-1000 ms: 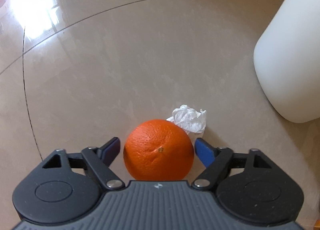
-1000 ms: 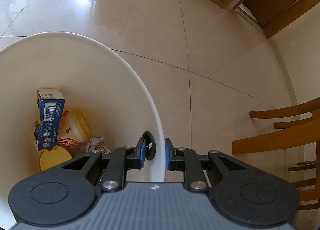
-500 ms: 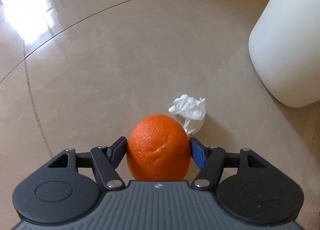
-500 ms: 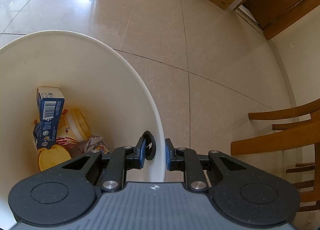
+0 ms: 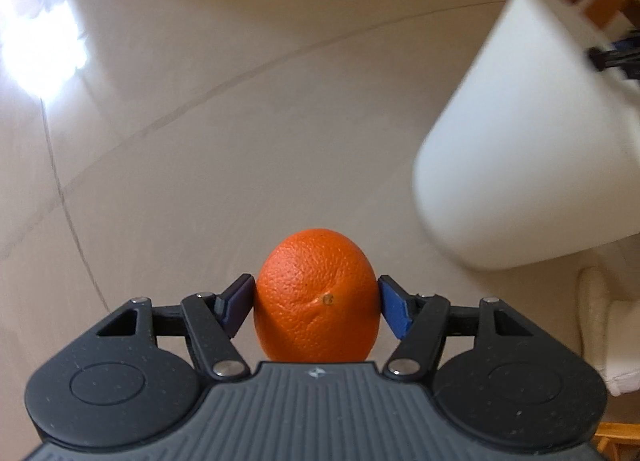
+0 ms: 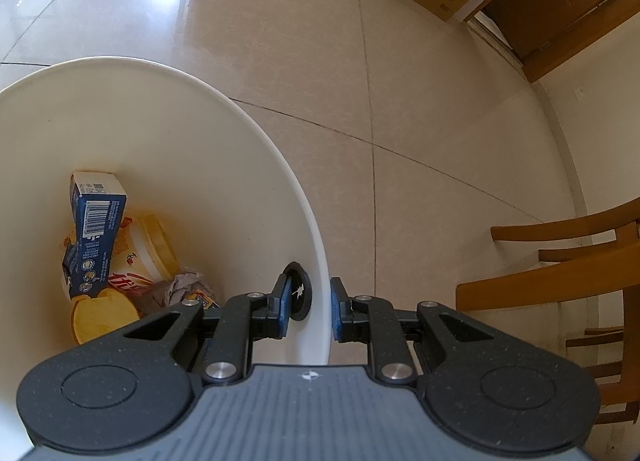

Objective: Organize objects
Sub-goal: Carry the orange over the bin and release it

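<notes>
While carried, the load needs a level, unhurried path to the opening.

Floor (image 5: 240, 101): pale tile, glossy.
Bin (image 6: 256, 165): white, part filled with a blue carton (image 6: 94, 229), a yellow tub (image 6: 152, 249) and wrappers; its near rim is pinched by the right gripper (image 6: 308, 309).
Left gripper (image 5: 316, 309): both pads pressed on the fruit's sides.
Orange (image 5: 316, 297): clear of the floor, left of the bin; release it only once over the rim.
</notes>
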Motion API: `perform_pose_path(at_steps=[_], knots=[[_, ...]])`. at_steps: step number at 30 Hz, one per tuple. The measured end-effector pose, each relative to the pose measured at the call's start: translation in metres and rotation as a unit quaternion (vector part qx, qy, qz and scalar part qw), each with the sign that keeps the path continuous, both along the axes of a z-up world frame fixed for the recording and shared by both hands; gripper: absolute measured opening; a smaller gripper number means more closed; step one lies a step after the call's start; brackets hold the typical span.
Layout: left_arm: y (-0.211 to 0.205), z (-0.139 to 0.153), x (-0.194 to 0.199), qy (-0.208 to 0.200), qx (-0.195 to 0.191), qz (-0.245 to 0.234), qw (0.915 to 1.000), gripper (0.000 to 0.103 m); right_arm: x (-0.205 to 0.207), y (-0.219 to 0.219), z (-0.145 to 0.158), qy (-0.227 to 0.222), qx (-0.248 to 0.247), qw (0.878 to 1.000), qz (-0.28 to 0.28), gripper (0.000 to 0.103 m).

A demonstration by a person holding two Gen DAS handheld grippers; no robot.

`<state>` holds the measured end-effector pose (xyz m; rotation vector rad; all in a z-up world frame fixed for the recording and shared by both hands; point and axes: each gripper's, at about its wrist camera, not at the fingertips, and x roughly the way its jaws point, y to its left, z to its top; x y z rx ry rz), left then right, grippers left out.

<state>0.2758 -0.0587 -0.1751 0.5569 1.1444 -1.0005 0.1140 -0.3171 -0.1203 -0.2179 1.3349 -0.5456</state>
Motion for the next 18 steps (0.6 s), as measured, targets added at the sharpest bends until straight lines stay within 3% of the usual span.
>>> perform_pose_path(at_steps=[4, 10, 15, 18], knots=[[-0.023, 0.055, -0.020, -0.003, -0.040, -0.031, 0.9987, 0.066, 0.003, 0.000, -0.001, 0.006, -0.001, 1.000, -0.002, 0.023], [-0.057, 0.136, -0.062, -0.034, -0.051, -0.110, 0.9920, 0.066, 0.004, -0.002, 0.000, 0.007, 0.004, 1.000, -0.009, 0.023], [-0.089, 0.184, -0.085, -0.044, -0.061, -0.157, 0.9848, 0.066, 0.004, -0.003, 0.001, 0.005, 0.005, 1.000, -0.009, 0.023], [-0.107, 0.197, -0.095, -0.053, -0.068, -0.177, 0.9805, 0.066, 0.003, -0.007, 0.004, 0.000, 0.015, 1.000, -0.015, 0.022]])
